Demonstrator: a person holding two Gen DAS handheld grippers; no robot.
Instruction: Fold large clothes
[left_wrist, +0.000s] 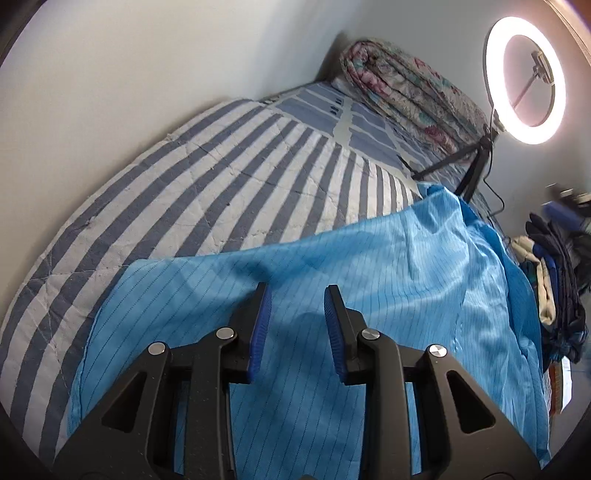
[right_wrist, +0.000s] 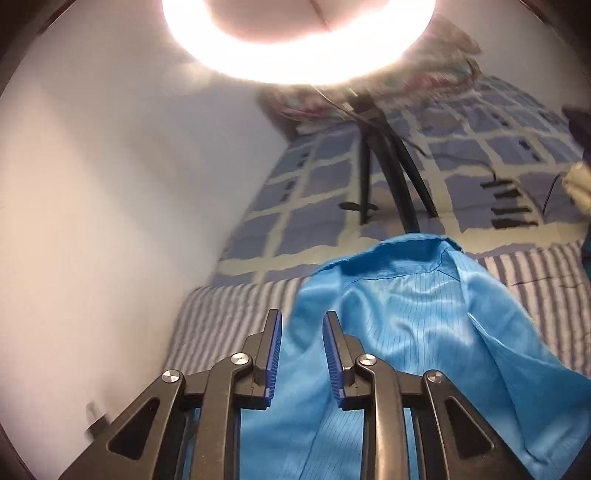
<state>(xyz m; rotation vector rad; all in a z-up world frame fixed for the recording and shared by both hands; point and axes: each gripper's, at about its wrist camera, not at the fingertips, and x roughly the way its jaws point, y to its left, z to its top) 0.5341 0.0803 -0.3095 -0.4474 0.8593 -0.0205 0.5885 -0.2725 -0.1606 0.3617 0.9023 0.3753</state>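
Observation:
A large light-blue garment (left_wrist: 388, 266) with thin dark pinstripes lies spread on the striped bed quilt (left_wrist: 221, 177). My left gripper (left_wrist: 297, 291) hovers over its near part, blue pads apart, nothing pinched between them. In the right wrist view the same garment (right_wrist: 406, 325) lies rumpled, its collar (right_wrist: 417, 243) at the far end and one side folded over. My right gripper (right_wrist: 301, 317) stands just above the garment's left edge with the jaws apart and no cloth caught between the pads.
A lit ring light (left_wrist: 524, 75) on a black tripod (left_wrist: 476, 173) stands on the bed beyond the garment. A rolled floral quilt (left_wrist: 406, 88) lies at the head. A pile of dark clothes (left_wrist: 554, 277) sits at the right. A white wall (left_wrist: 129, 74) bounds the left.

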